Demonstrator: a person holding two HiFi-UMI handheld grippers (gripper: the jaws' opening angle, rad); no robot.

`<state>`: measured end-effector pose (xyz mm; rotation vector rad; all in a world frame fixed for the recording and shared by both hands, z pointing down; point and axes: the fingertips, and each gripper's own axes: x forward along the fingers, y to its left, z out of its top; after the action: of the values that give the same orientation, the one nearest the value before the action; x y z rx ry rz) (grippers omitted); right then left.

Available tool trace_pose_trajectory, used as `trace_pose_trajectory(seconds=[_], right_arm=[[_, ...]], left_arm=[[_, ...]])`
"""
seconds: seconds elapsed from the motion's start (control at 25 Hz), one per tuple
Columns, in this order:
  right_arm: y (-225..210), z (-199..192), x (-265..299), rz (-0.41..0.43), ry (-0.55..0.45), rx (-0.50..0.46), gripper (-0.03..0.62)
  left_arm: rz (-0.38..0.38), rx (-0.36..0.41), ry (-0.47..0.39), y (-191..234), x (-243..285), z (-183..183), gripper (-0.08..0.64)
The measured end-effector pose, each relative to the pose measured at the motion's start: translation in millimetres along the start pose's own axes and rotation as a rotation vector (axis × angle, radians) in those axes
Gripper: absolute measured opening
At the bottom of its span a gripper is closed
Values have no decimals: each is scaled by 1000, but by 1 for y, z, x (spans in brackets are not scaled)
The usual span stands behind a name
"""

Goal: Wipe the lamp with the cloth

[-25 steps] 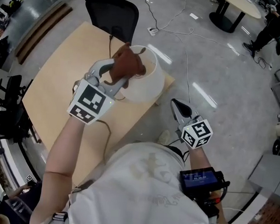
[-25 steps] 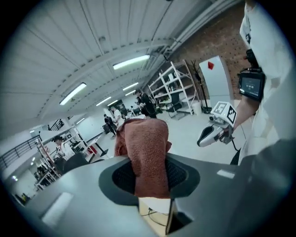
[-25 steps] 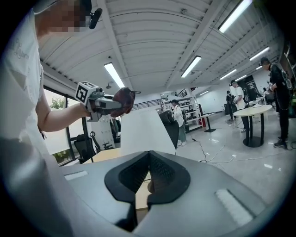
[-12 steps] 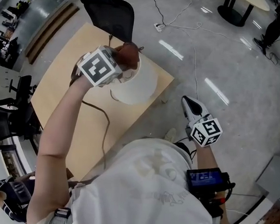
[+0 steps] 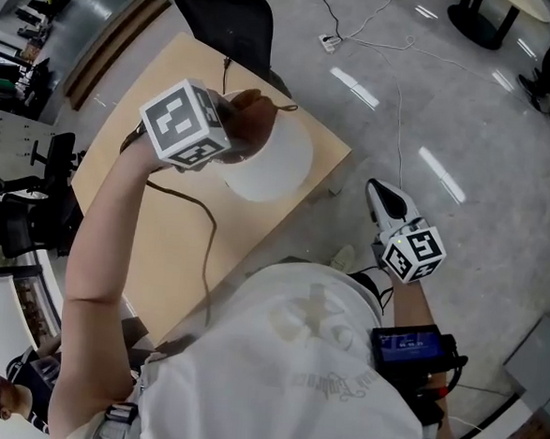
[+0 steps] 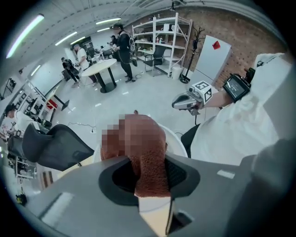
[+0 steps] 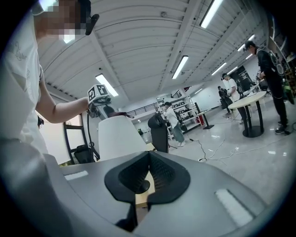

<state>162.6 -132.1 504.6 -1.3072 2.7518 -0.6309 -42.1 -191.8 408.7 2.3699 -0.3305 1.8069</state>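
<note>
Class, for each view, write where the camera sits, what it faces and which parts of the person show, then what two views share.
Head view: on the head, looking steeply down at table and lamp; shirt and both arms show.
Left gripper view: on the left gripper, looking past its clamped cloth onto the lamp; torso and right arm show.
Right gripper view: on the right gripper, facing about level toward the lamp; left arm shows.
Shared: each gripper view shows the other gripper.

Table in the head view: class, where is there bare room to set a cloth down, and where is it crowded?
The table is bare between the forearm and the cord, and from the cord to the right edge. The far corner is crowded: lamp, left gripper with cloth.
</note>
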Motion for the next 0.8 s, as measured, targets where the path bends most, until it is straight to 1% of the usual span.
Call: trace_pose_trajectory(seconds=[0.12, 0.2, 0.28, 0.36, 0.44, 0.52, 0.56, 0.6, 0.68, 0.72, 0.8], right_arm=[[-2, 5, 6, 13, -1, 0, 11], [-1, 6, 7, 19, -7, -1, 11], [1, 7, 8, 24, -12, -2, 11], [3, 8, 10, 28, -15, -3, 12], [5, 9, 11, 33, -16, -6, 12], [5, 9, 10, 32, -17, -6, 12], [5, 9, 8, 28, -18, -4, 11], [4, 8, 6, 25, -17, -3, 12], [2, 9, 6, 25, -17, -8, 12], [3, 11, 11, 33, -22, -15, 12], [7, 18, 28, 61, -43, -24, 12]], left_arm=[[-57, 9, 94, -2, -5, -15, 126], [-54, -3, 164, 1, -6, -29, 126], [-8, -8, 237, 8, -7, -43, 126], [67, -7, 276, 21, -8, -51, 126], [133, -15, 257, 31, -10, -49, 126], [155, -32, 205, 34, -10, -40, 127], [141, -44, 177, 31, -9, -37, 127], [111, -55, 151, 26, -7, -34, 127], [28, -58, 116, 12, -5, -32, 127], [-2, -48, 116, 7, -8, -33, 127], [-16, -31, 156, 6, -25, -43, 127]])
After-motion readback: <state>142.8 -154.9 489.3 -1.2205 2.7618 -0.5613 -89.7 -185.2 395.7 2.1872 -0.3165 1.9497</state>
